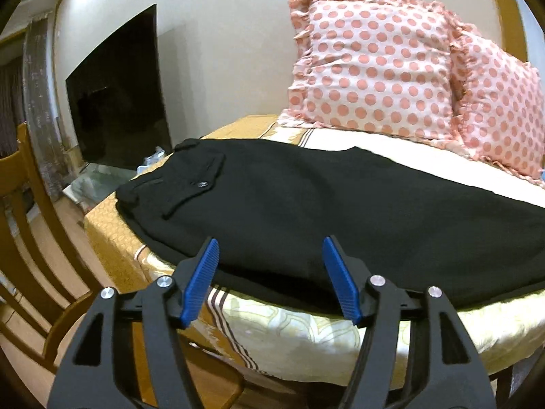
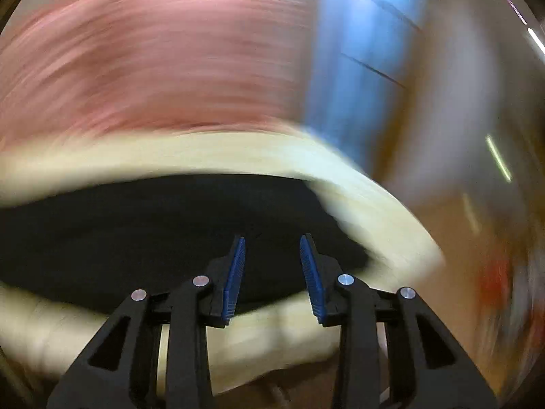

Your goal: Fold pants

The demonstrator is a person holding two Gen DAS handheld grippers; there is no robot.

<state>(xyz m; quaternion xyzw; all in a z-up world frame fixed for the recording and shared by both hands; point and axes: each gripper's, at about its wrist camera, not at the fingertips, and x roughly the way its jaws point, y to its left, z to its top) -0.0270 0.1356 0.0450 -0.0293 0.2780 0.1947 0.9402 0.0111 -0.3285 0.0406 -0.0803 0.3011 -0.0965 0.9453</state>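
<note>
**Hand-held grippers empty above black pants laid on a bed**

Left hand-held gripper (image 1: pixel 269 248) hovers at the near edge of the bed (image 1: pixel 306 334), its blue-padded jaws spread moderately apart with nothing between them. Just beyond its tips lie the black pants (image 1: pixel 323 211), spread across the patterned yellow-and-cream bedcover. The waistband, with a button and pocket flap, is at the left end; the rest runs off to the right. Two pink polka-dot pillows (image 1: pixel 374 64) lean against the wall behind, and a dark television (image 1: pixel 119 102) stands to the left, with a wooden chair (image 1: pixel 27 238) at the near left.

The right wrist view is heavily blurred. The right hand-held gripper (image 2: pixel 272 252) also shows parted jaws holding nothing, with the dark cloth of the pants just ahead of and below them.

Judging by the single neat outline, the legs appear to be already laid one over the other, lengthwise. The garment is not yet folded shorter, so at least one crosswise fold seems to remain, and neither gripper has hold of the fabric.
</note>
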